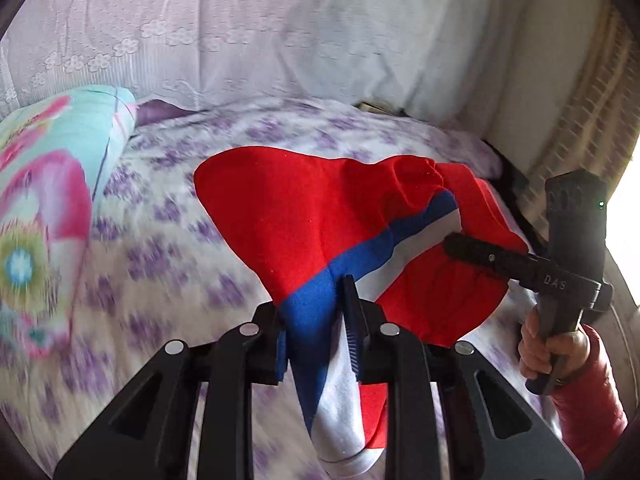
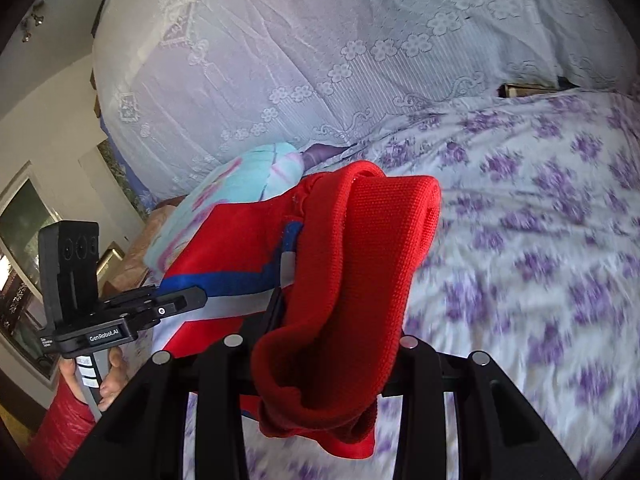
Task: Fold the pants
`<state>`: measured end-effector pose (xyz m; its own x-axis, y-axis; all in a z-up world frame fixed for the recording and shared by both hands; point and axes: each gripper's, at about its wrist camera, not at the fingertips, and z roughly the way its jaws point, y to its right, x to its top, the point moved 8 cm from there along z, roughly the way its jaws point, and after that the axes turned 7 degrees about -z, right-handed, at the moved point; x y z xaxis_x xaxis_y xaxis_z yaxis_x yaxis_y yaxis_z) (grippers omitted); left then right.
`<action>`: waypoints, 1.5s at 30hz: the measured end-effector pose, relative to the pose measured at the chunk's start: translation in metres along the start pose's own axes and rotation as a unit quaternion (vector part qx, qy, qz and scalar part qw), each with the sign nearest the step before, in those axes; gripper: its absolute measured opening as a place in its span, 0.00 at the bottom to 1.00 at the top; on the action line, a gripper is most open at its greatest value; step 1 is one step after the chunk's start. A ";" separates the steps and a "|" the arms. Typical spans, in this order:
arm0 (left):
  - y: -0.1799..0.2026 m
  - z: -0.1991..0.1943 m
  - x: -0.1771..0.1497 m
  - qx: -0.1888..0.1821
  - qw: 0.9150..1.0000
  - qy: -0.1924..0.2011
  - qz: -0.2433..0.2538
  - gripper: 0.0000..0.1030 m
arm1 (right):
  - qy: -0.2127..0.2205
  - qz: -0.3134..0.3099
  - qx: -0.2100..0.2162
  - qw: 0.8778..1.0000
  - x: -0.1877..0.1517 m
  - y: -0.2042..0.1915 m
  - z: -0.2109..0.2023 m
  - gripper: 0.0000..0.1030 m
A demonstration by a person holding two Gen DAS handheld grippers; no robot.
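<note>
**Pants held above the bed by both grippers**

The pants (image 1: 304,220) are hanging in the air over the bed (image 1: 168,248), gripped at two points. The fabric is a red knit with a coarse, visible weave; a blue band and a white band are running side by side along it. The cloth is sagging between the two grip points and bunching into gathered folds near the right one.

The left gripper (image 1: 316,344) is clenching the striped part: its black jaws are pressing on the blue and white bands, and the rest of that fabric is trailing down below them. The right gripper (image 2: 320,344) is grasping a thick, rolled fold of red knit, which is draping over its jaws and hiding the pads.

The right hand (image 1: 548,344), in a red padded sleeve (image 1: 588,408), is wrapping around its handle, with the fingers pointing sideways into the cloth. The left hand (image 2: 100,380) is holding its handle upright in the same way.

The bed is carrying a white sheet with blurred purple flowers. A floral pillow (image 1: 48,208) is lying at its left edge, and a white lace cover (image 1: 280,28) is rising behind.
</note>
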<state>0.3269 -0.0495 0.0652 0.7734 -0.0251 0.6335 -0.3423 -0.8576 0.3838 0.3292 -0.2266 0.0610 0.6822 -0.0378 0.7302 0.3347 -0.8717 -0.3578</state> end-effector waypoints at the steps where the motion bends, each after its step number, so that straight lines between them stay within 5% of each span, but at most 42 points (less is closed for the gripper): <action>1: -0.011 0.013 0.011 0.006 1.000 0.001 -0.003 0.21 | -0.003 0.000 -0.002 1.000 0.008 0.007 0.016 0.36; 10: -0.060 0.111 0.050 0.034 0.999 -0.006 -0.033 0.21 | -0.010 0.023 -0.031 0.999 0.025 0.073 0.111 0.36; 19: -0.090 0.174 0.037 0.057 0.997 -0.008 -0.052 0.24 | 0.003 0.043 -0.051 0.998 0.011 0.113 0.148 0.36; 25: -0.088 0.176 0.027 0.099 0.995 0.028 -0.017 0.36 | -0.021 0.061 -0.068 0.996 -0.006 0.133 0.166 0.39; 33: -0.097 0.174 0.028 0.171 0.983 0.060 -0.006 0.68 | -0.031 0.060 -0.081 0.994 -0.008 0.132 0.173 0.42; 45: -0.093 0.158 0.029 0.213 0.972 0.099 0.013 0.69 | -0.015 0.052 -0.099 0.994 -0.008 0.133 0.163 0.57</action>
<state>0.4651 -0.0519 -0.0583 0.6346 0.0145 0.7727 -0.0757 -0.9938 0.0809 0.4742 -0.2630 -0.0868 0.7261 -0.1213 0.6768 0.1292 -0.9427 -0.3075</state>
